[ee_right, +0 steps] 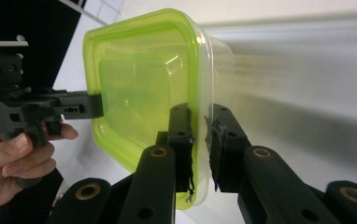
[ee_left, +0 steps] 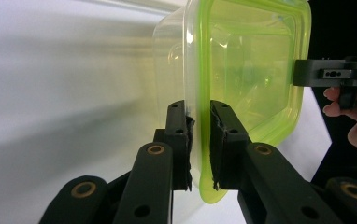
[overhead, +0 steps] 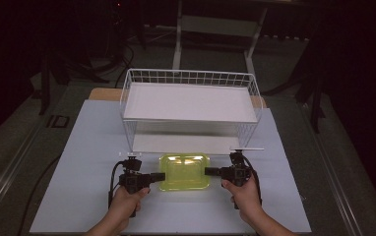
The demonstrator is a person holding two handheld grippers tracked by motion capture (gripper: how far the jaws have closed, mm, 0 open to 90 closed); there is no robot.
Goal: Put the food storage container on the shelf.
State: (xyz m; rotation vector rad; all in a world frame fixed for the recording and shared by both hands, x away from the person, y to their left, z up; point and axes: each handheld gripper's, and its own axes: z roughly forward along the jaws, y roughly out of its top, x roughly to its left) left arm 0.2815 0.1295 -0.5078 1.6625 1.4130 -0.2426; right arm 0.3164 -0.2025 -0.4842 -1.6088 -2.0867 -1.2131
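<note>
A: What've I got on the table (overhead: 78, 196)?

B: Biggest is the white wire rack (overhead: 191, 105) at the back. Right in front of it sits a clear box (overhead: 184, 172) w/ a yellow-green lid, rounded corners, see-through.

A: Hands?

B: I've got both low, forearms in from the bottom, grippers level, pointing inward at each other. Left gripper (ee_left: 200, 140) is clamped on the lid's rim at the box's left edge; right gripper (ee_right: 200, 140) pinches the rim opposite. Jaws nearly together.
</note>
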